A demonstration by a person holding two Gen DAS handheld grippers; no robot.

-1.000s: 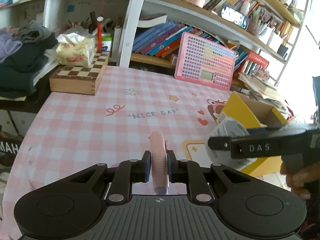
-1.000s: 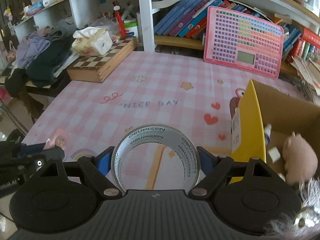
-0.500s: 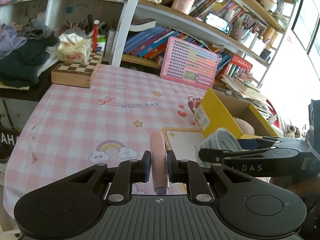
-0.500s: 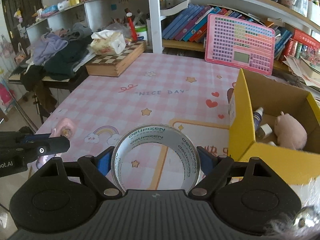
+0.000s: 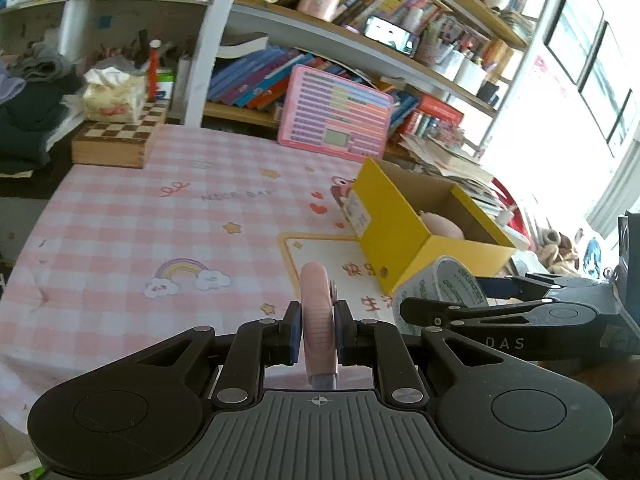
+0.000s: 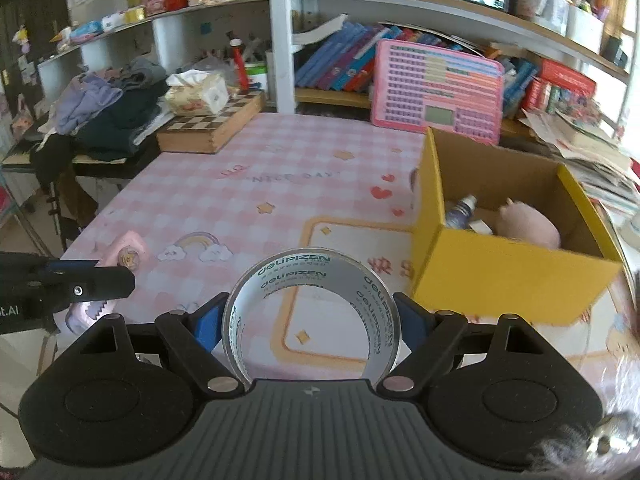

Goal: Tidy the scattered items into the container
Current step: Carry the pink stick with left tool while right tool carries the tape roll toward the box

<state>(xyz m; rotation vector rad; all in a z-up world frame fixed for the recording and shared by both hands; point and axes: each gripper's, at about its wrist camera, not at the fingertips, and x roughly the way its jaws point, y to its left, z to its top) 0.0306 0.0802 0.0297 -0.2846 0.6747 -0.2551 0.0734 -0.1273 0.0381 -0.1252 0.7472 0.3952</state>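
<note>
My left gripper (image 5: 317,332) is shut on a flat pink case (image 5: 317,312), held edge-on above the table's near edge; the case also shows in the right wrist view (image 6: 124,254). My right gripper (image 6: 310,316) is shut on a roll of clear tape (image 6: 312,280), which also shows in the left wrist view (image 5: 444,288). The yellow cardboard box (image 6: 508,268) stands open on the table's right side, to the right of both grippers. Inside it lie a pink plush toy (image 6: 528,224) and a small bottle (image 6: 460,210). The box also shows in the left wrist view (image 5: 396,224).
The table has a pink checked cloth (image 6: 248,192). A wooden chessboard box (image 6: 212,128) with a tissue pack (image 6: 196,94) sits at the back left. A pink toy tablet (image 6: 436,92) leans on the bookshelf behind. Clothes (image 6: 104,116) are piled on the left.
Both grippers have pulled back and risen from the table with their items still held. The table and yellow box now look farther away and more of the box's inside shows.
</note>
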